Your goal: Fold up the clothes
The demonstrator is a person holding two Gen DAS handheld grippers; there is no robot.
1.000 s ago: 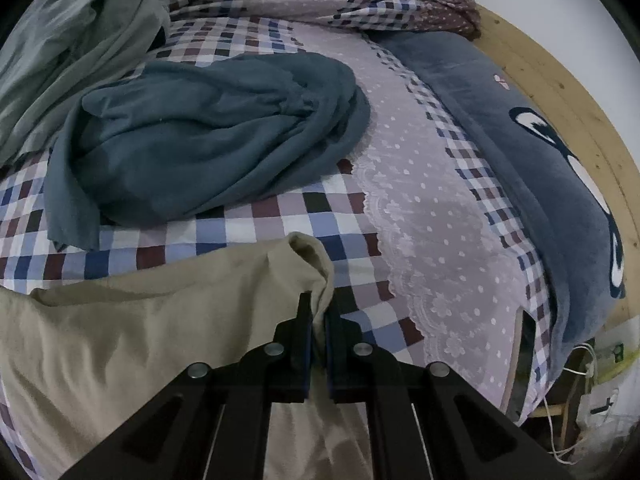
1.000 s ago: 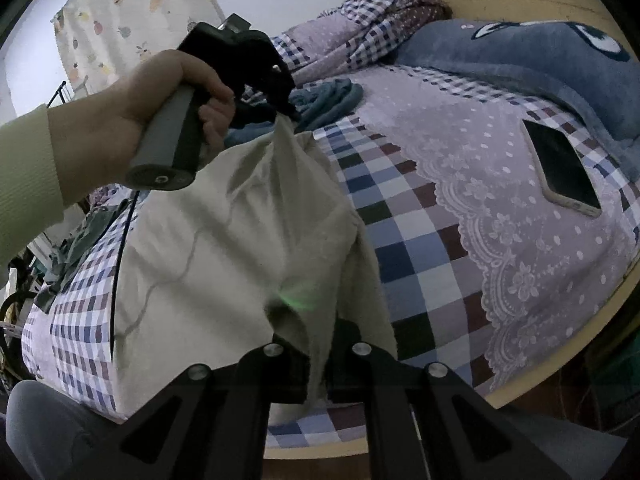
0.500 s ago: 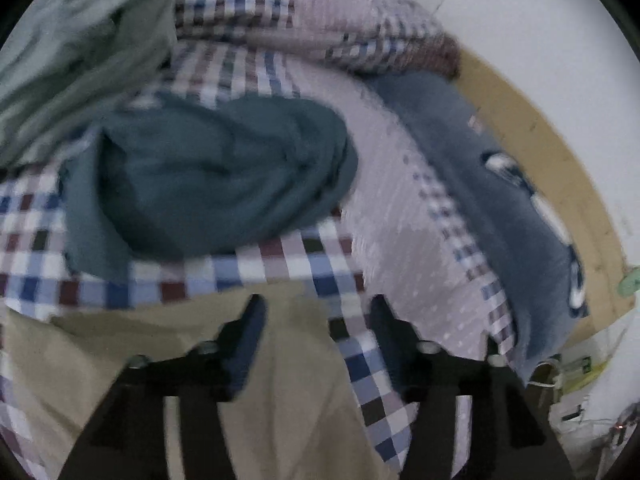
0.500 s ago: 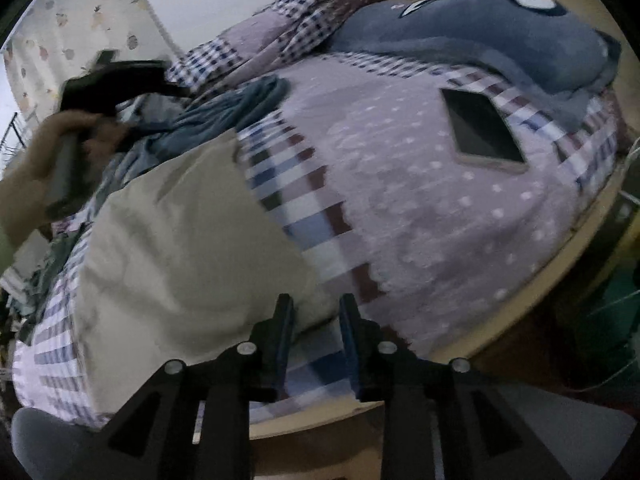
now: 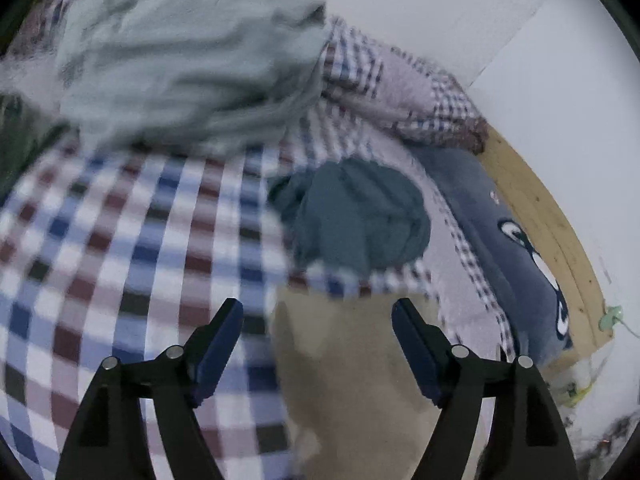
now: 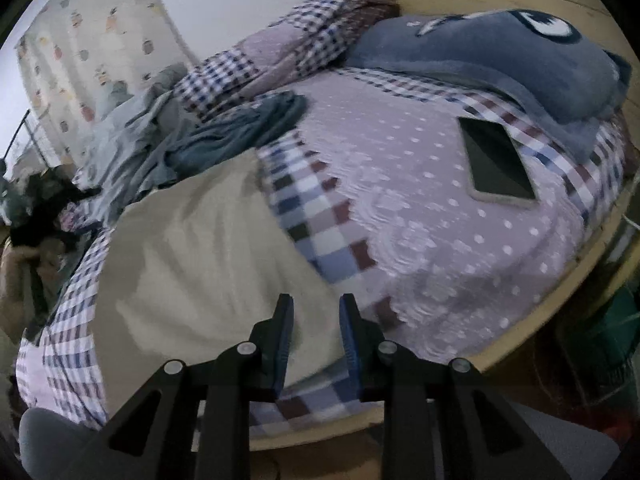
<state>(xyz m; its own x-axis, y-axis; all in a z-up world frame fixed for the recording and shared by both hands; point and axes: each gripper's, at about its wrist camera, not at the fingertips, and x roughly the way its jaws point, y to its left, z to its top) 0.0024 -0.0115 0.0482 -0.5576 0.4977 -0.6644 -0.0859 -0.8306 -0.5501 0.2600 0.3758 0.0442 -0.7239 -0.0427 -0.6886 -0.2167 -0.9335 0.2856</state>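
A beige garment (image 6: 192, 264) lies flat on the checked bedsheet (image 6: 320, 216); in the left wrist view the beige garment (image 5: 360, 368) shows blurred under and right of the fingers. My left gripper (image 5: 318, 312) is wide open above the bed with nothing in it. My right gripper (image 6: 316, 308) is open, its fingers a small way apart over the garment's near edge, holding nothing. A crumpled teal garment (image 5: 360, 216) lies further back, also the teal garment (image 6: 240, 128). A pale grey-green garment (image 5: 180, 60) is heaped at the far left.
A phone (image 6: 496, 160) lies face up on the dotted lilac sheet at the right. A blue-grey plush blanket (image 6: 500, 56) and a checked pillow (image 6: 304, 40) sit by the wooden bed frame (image 5: 552, 216). A person's hand (image 6: 28, 256) is at the left edge.
Both grippers let go of the beige garment and opened; it now lies flat on the bed. The left gripper has swung left and opened wider; the right one has pulled back to the bed's near edge.
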